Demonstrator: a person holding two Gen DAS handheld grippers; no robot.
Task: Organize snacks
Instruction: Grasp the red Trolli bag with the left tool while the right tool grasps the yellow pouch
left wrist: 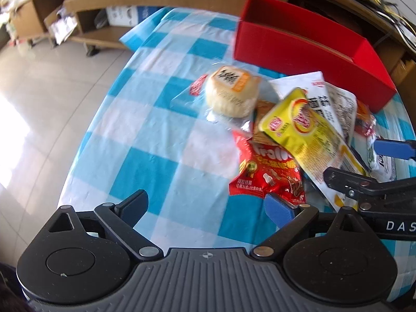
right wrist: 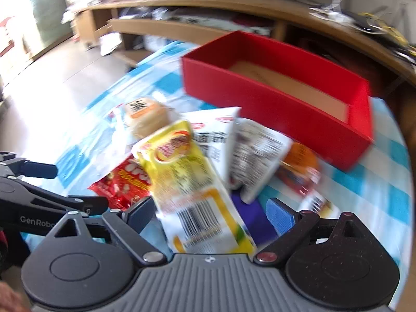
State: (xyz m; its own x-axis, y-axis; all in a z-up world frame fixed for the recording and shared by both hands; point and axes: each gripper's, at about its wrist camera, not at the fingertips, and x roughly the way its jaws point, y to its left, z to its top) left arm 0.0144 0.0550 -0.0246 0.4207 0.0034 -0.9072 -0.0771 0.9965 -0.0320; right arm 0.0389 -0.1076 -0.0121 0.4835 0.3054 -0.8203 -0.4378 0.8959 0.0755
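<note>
The right gripper (right wrist: 212,212) has its fingers spread wide with the yellow packet (right wrist: 192,187) lying between them; the left finger touches the packet's edge, the right blue pad stands clear, and motion blur keeps me from telling whether it is truly gripped. The left gripper (left wrist: 205,205) is wide open and holds nothing, its fingers over bare checked cloth, one blue pad just beside the red candy bag (left wrist: 270,174). The yellow packet sits tilted on top of the snack pile (right wrist: 254,153) on the table (left wrist: 156,140), with a wrapped round pastry (left wrist: 231,93) beside the pile. Behind it stands the red box (right wrist: 275,98), apparently empty. Judging by this, the step in hand is picking the first snack. Next the right fingers need to close firmly on the packet, lift it clear of the pile and carry it over the box's near wall.
</note>
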